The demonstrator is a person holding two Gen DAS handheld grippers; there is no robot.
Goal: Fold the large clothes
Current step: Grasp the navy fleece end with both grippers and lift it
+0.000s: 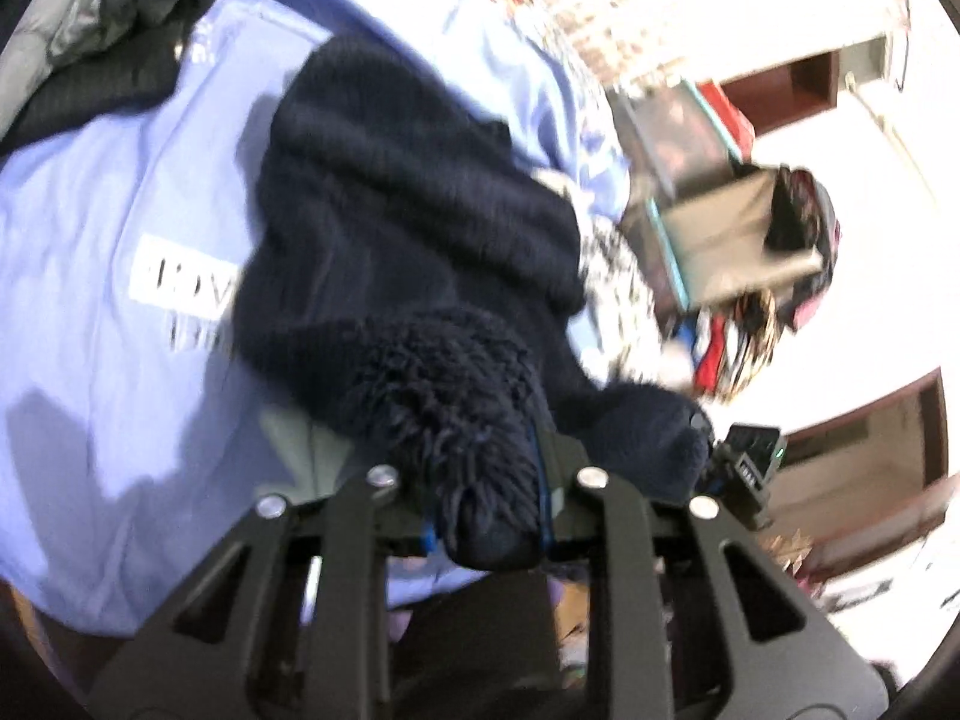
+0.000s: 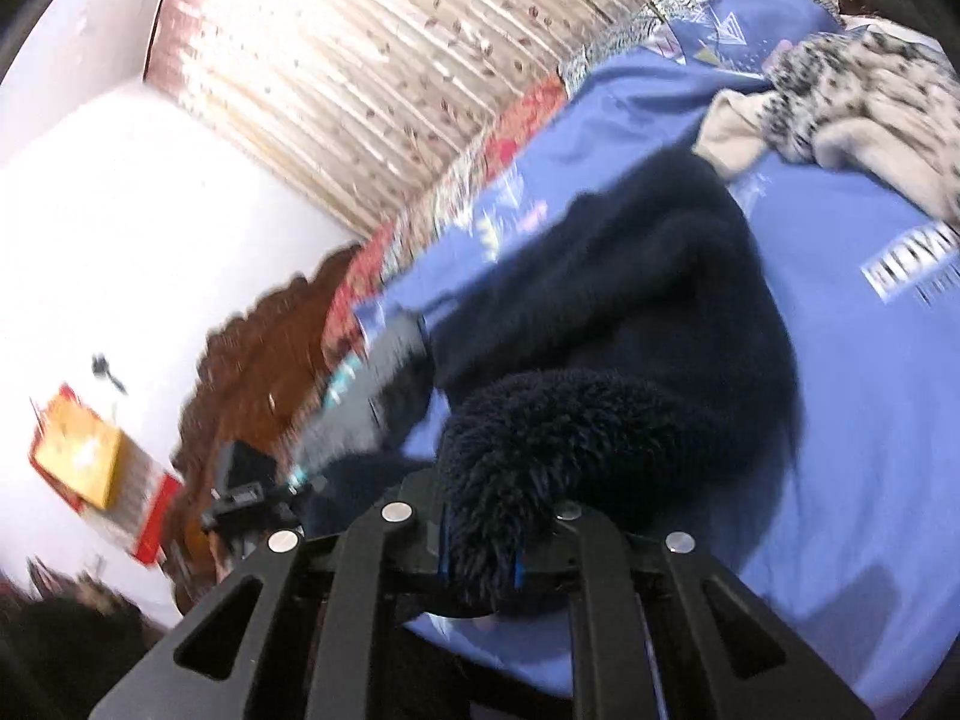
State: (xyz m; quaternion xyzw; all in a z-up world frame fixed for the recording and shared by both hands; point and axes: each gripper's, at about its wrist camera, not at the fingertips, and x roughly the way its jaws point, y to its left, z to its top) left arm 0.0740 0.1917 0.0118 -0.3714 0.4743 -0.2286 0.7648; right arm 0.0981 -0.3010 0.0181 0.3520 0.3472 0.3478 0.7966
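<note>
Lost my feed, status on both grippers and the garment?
Left gripper shut on navy fleece. Right gripper shut on it too. Fleece trails onto blue sheet. Spotted garment lies beyond, clear.

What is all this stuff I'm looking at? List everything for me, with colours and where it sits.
fleece garment: one, dark navy, fuzzy, on the sheet, its near edge pinched in both grippers.
sheet: one, light blue with a white printed label, covering the bed.
spotted blanket: one, cream with black flecks, at the sheet's far edge.
clothes pile: grey and black, top left of the left view.
curtain: one, beige with small red marks, behind the bed.
left hand-held gripper: one, black, shut on the fleece garment.
right hand-held gripper: one, black, shut on the fleece garment.
</note>
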